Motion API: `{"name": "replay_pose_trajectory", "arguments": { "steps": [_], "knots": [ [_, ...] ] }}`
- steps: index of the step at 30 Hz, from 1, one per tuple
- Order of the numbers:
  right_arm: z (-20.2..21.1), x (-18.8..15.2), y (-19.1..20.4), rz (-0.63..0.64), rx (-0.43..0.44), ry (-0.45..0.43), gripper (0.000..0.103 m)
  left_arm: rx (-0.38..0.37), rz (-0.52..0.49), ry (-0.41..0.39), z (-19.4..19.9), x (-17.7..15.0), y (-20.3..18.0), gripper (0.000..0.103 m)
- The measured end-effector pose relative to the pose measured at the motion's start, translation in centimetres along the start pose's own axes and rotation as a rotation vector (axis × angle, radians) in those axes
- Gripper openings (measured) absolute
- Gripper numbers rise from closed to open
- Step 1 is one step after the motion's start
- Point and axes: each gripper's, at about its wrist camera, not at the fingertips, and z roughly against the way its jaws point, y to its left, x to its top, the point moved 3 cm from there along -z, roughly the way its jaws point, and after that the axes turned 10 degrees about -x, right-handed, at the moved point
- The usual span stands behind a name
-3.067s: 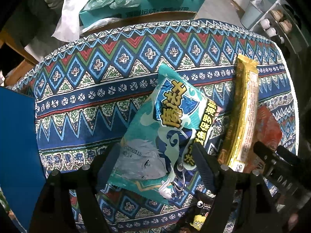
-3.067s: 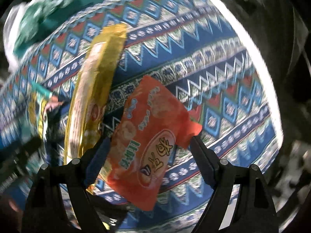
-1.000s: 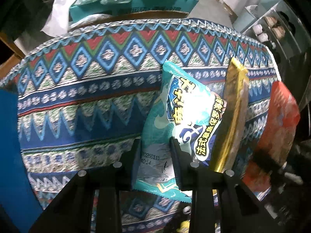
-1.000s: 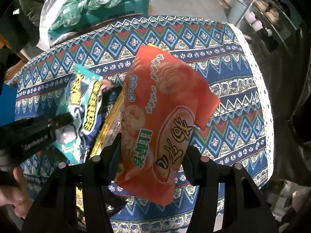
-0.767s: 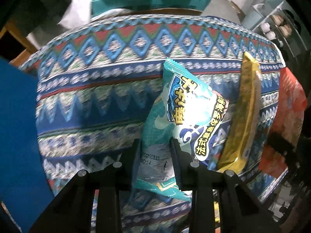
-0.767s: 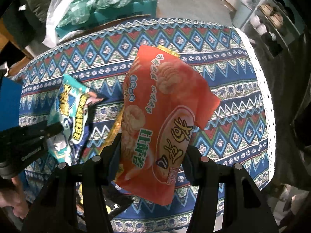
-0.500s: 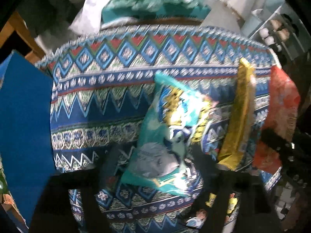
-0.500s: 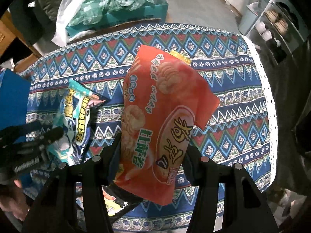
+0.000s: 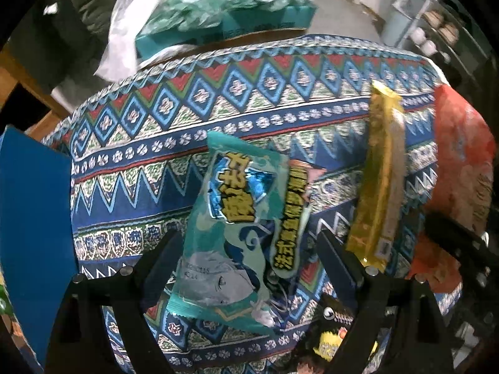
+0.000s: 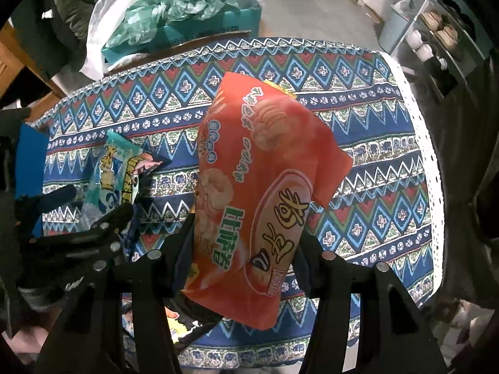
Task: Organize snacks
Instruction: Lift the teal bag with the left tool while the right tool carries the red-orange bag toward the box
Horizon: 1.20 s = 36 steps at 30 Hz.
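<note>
My right gripper is shut on an orange snack bag and holds it up above the patterned tablecloth; the bag also shows in the left wrist view. My left gripper is open. A teal snack bag lies on the cloth between its fingers, and shows in the right wrist view. A long yellow snack pack lies to the right of the teal bag. The left gripper shows at the left of the right wrist view.
A blue flat panel stands at the table's left edge. A teal box with a white plastic bag sits beyond the far edge. A dark and yellow packet lies near the front edge. Shelves stand at the far right.
My left gripper has opened and let go of the teal bag, which now lies on the cloth. My right gripper still holds the orange bag raised.
</note>
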Motion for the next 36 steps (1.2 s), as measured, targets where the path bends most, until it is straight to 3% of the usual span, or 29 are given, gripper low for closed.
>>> {"name": "replay_pose_trajectory", "arguments": {
  "steps": [5, 13, 18, 22, 29, 36],
  "knots": [
    [-0.2, 0.1, 0.3, 0.008, 0.005, 0.002, 0.055, -0.015, 0.052, 0.035, -1.5, -0.9, 1.0, 0.089],
    [-0.5, 0.1, 0.4, 0.012, 0.001, 0.004, 0.055, 0.011, 0.046, 0.039, -3.0, -0.7, 0.8, 0.091],
    [-0.5, 0.1, 0.3, 0.009, 0.000, 0.005, 0.055, -0.010, 0.043, 0.026, -3.0, -1.1, 1.4, 0.070],
    [-0.1, 0.2, 0.6, 0.012, 0.004, -0.001, 0.055, -0.046, 0.054, 0.030, -2.6, -1.1, 1.7, 0.067],
    [0.9, 0.3, 1.5, 0.037, 0.011, -0.020, 0.055, -0.070, 0.071, 0.031, -0.1, -1.8, 2.8, 0.067],
    [2.6, 0.7, 2.6, 0.074, 0.004, -0.058, 0.055, -0.054, 0.077, -0.032, 4.2, -2.5, 4.8, 0.067]
  ]
}}
